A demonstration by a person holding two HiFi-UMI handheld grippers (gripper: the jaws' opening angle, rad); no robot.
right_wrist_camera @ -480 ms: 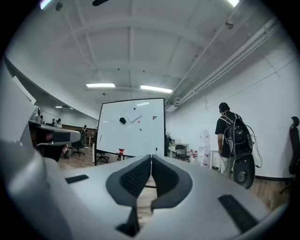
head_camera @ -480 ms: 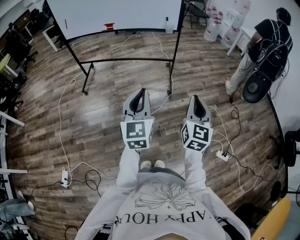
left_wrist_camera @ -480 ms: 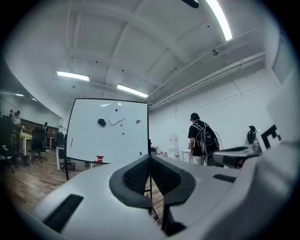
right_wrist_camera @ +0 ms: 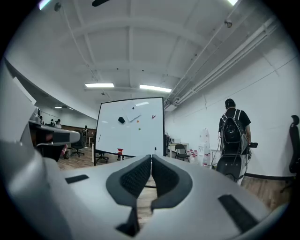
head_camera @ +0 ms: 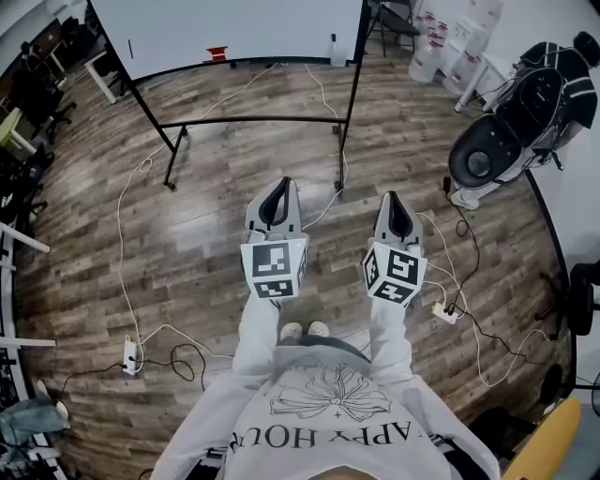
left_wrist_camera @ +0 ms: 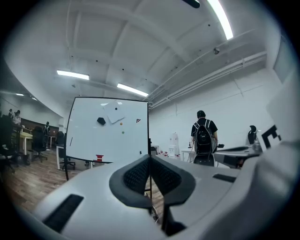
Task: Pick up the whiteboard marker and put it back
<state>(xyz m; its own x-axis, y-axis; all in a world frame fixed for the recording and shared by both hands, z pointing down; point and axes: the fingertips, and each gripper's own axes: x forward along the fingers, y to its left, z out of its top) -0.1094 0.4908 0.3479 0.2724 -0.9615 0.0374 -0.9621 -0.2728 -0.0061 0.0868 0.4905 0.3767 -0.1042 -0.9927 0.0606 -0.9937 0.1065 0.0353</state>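
The whiteboard (head_camera: 234, 26) stands on a black wheeled frame a few steps ahead. A thin dark stick (head_camera: 131, 47), maybe the marker, clings near the board's left edge; it also shows in the left gripper view (left_wrist_camera: 71, 141) and the right gripper view (right_wrist_camera: 99, 138). A small red object (head_camera: 217, 53) sits on the board's ledge. My left gripper (head_camera: 277, 190) (left_wrist_camera: 150, 161) and right gripper (head_camera: 394, 202) (right_wrist_camera: 151, 161) are held level side by side, pointing at the board. Both are shut with nothing between the pads, far from the board.
White cables trail over the wood floor to power strips (head_camera: 130, 353) (head_camera: 443, 311). The frame's black crossbar (head_camera: 253, 120) and feet lie ahead. At right, a person (head_camera: 562, 75) with a backpack bends over a black chair (head_camera: 480, 155). Water jugs (head_camera: 441, 47) stand beyond.
Both grippers have stayed in place. The person at the right has leaned over and the black chair has swung up and to the left.
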